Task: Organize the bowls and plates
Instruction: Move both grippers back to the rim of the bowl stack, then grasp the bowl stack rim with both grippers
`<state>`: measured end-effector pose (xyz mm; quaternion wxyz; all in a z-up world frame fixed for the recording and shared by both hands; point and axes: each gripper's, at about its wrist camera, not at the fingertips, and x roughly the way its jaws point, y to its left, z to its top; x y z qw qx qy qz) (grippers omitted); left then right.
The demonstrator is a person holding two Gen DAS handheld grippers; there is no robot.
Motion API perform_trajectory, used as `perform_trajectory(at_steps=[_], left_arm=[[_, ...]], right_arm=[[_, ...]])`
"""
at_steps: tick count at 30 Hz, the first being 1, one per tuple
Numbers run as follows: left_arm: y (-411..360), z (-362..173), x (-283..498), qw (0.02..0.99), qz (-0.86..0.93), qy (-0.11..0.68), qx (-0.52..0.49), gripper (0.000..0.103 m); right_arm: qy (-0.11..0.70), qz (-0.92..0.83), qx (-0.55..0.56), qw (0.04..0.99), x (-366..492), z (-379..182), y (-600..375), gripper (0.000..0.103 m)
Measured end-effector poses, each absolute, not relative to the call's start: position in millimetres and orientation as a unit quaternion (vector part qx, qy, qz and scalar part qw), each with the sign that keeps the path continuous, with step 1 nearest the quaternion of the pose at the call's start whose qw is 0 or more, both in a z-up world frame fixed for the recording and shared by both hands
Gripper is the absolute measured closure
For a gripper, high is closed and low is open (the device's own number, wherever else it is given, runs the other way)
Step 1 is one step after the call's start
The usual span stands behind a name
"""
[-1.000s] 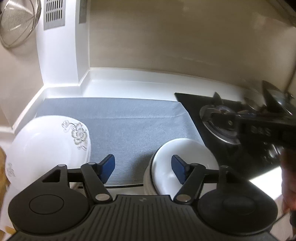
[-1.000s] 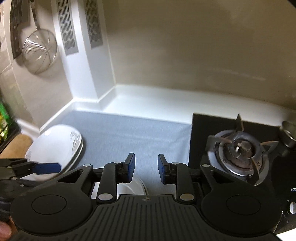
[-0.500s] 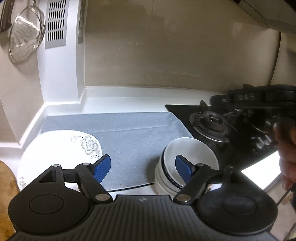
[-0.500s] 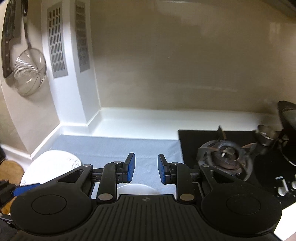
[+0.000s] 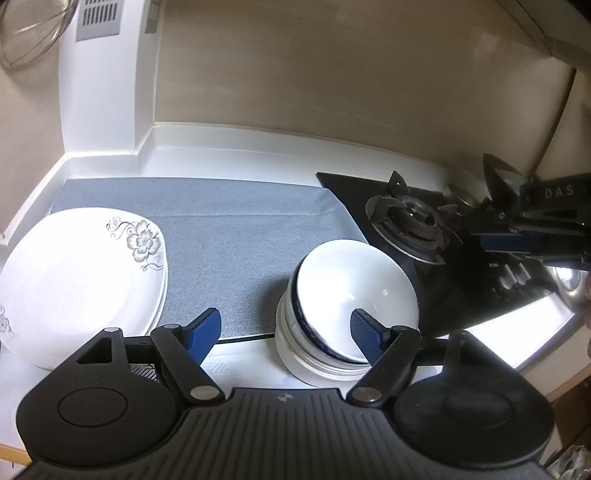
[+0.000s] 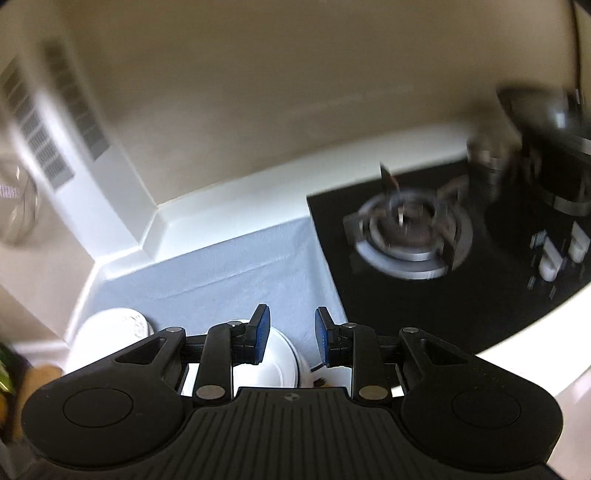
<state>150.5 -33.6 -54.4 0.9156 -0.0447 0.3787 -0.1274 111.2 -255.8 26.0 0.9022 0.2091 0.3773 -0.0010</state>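
A stack of white plates point(image 5: 74, 284) with a grey flower print sits at the left on the grey mat point(image 5: 229, 236). A stack of white bowls point(image 5: 351, 295), the top one blue-rimmed, stands at the mat's front right. My left gripper point(image 5: 286, 334) is open and empty, above and in front of the bowls. My right gripper point(image 6: 291, 338) is open with a narrow gap, empty, above the bowls point(image 6: 280, 362); the plates point(image 6: 110, 328) lie at its lower left. The right gripper also shows in the left wrist view point(image 5: 532, 236) over the stove.
A black gas stove point(image 5: 413, 225) with a burner point(image 6: 406, 236) and knobs point(image 6: 554, 258) lies right of the mat. A pot point(image 6: 554, 147) stands at the far right. A metal strainer point(image 5: 26, 33) hangs on the left wall. The counter's front edge is close below.
The left gripper has tilted downward, closer to the bowls and plates. The right gripper has swung and rolled, its view is blurred, and it sits over the stove side.
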Motion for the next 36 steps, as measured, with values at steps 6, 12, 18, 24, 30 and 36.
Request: perform_trajectory(at_steps=[6, 12, 18, 24, 30, 36], left_arm=[[-50.7, -47.0, 156.4, 0.92, -0.089, 0.378, -0.044, 0.021], [-63.7, -42.7, 155.7, 0.925, -0.037, 0.374, -0.045, 0.021], [-68.7, -45.5, 156.0, 0.923, 0.007, 0.377, -0.075, 0.019], [-69.5, -57.4, 167.4, 0.906, 0.019, 0.403, -0.128, 0.02], [-72.9, -73.5, 181.2, 0.881, 0.032, 0.447, -0.152, 0.033], [-73.7, -83.5, 191.2, 0.866, 0.042, 0.471, -0.165, 0.034]], right_arm=[[0.38, 0.019, 0.273, 0.884, 126.2, 10.9, -290.4, 0.073], [0.376, 0.083, 0.294, 0.875, 148.4, 1.6, -309.4, 0.072], [0.407, 0.137, 0.245, 0.869, 178.0, -13.3, -305.7, 0.072], [0.49, 0.231, 0.165, 0.825, 206.0, -42.0, -279.8, 0.064], [0.519, 0.273, 0.129, 0.8, 219.8, -60.5, -257.7, 0.059], [0.544, 0.284, 0.11, 0.782, 227.8, -68.3, -245.4, 0.058]])
